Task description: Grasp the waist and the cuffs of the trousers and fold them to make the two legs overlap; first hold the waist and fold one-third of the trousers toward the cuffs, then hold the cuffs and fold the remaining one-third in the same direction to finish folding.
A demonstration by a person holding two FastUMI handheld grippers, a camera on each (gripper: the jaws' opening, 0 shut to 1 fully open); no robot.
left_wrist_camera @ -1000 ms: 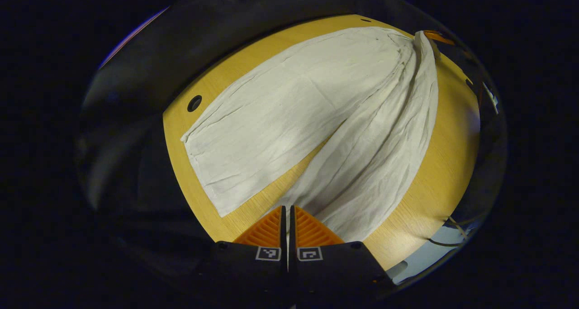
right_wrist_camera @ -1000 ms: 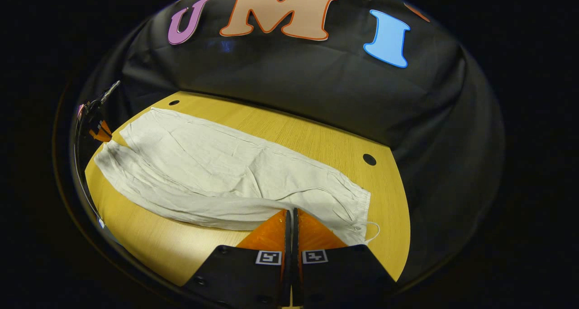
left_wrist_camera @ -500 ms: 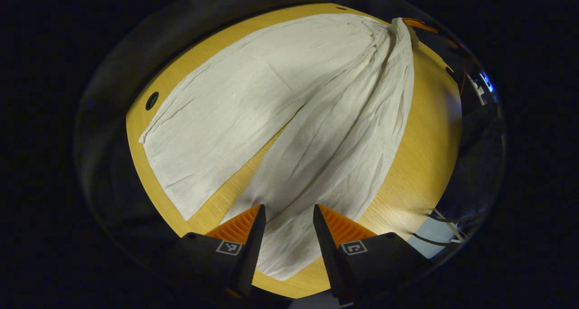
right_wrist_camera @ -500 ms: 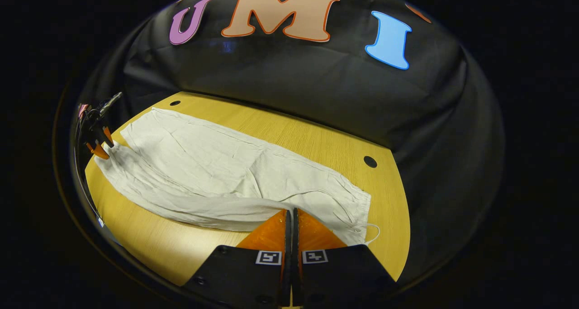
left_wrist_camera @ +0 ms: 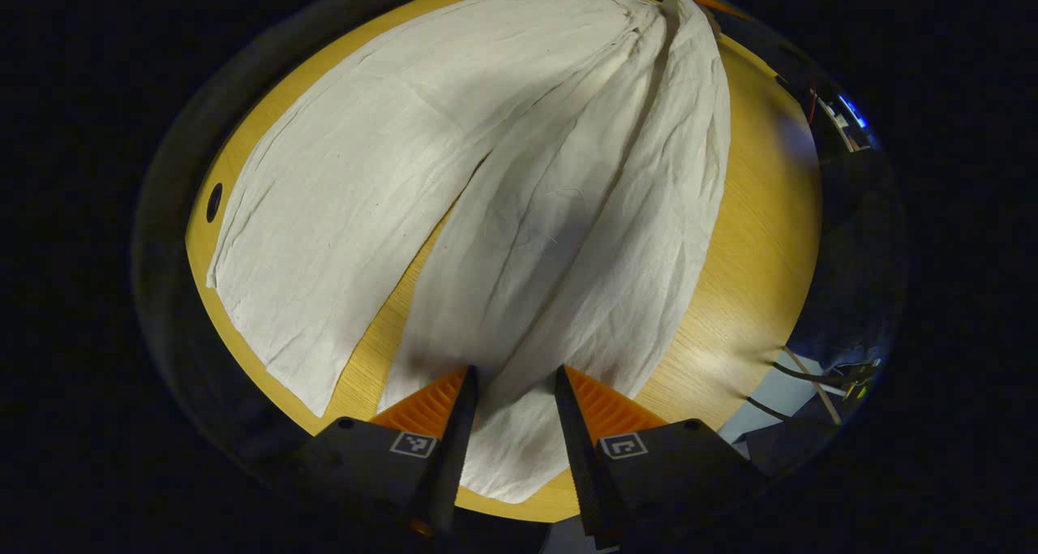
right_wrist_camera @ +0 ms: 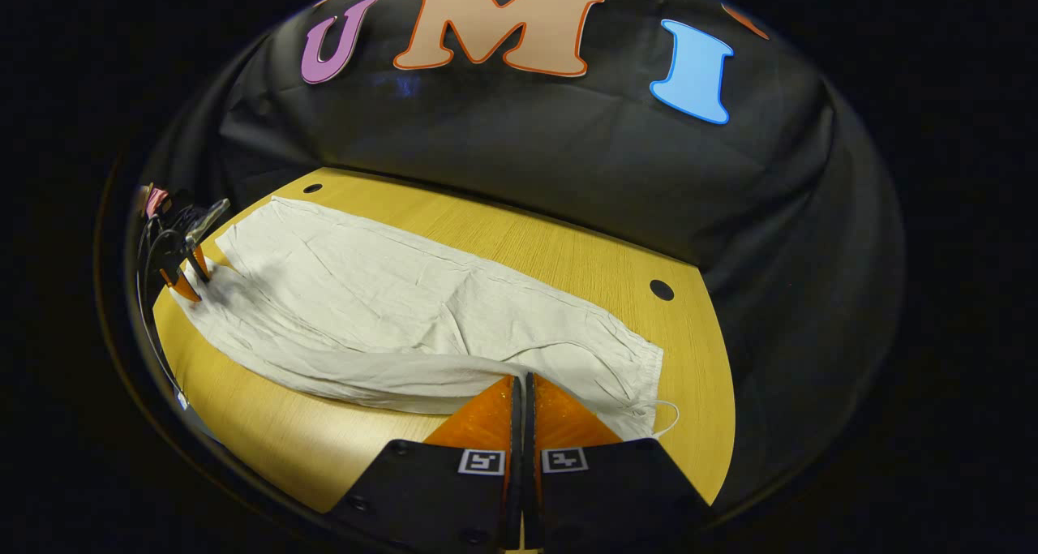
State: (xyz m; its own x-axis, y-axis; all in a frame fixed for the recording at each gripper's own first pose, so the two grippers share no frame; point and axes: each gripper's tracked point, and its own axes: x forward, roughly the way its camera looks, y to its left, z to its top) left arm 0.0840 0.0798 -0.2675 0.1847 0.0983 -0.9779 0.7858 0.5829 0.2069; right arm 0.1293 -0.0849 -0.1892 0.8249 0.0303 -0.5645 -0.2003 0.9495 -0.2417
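The step in hand looks like the first one, bringing the two legs to overlap: the trousers [left_wrist_camera: 486, 173] lie spread on the tabletop [left_wrist_camera: 762, 238] with the legs fanned apart in a V, not yet one on the other.

In the left gripper view the left tongs [left_wrist_camera: 512, 375] stand apart, straddling the cuff [left_wrist_camera: 507, 448] of the near leg, whose cloth runs between the two fingers and out past them to the table's near edge. The fingers have not closed on it. The far leg [left_wrist_camera: 324, 213] lies flat to one side, its cuff well apart from these tongs.

In the right gripper view the right tongs [right_wrist_camera: 521, 385] are together at the waist [right_wrist_camera: 624, 375] end, at the near edge of the cloth; they seem to pinch it, though the cloth between the tips is hidden, so I cannot be sure. The drawstring [right_wrist_camera: 666, 416] trails just beside them. The left tongs also show far off at the cuff end.

By my judgement the next move calls for the left tongs to close on the cuff, then for both ends to be lifted together and carried over the far leg, keeping the cloth taut so it does not bunch
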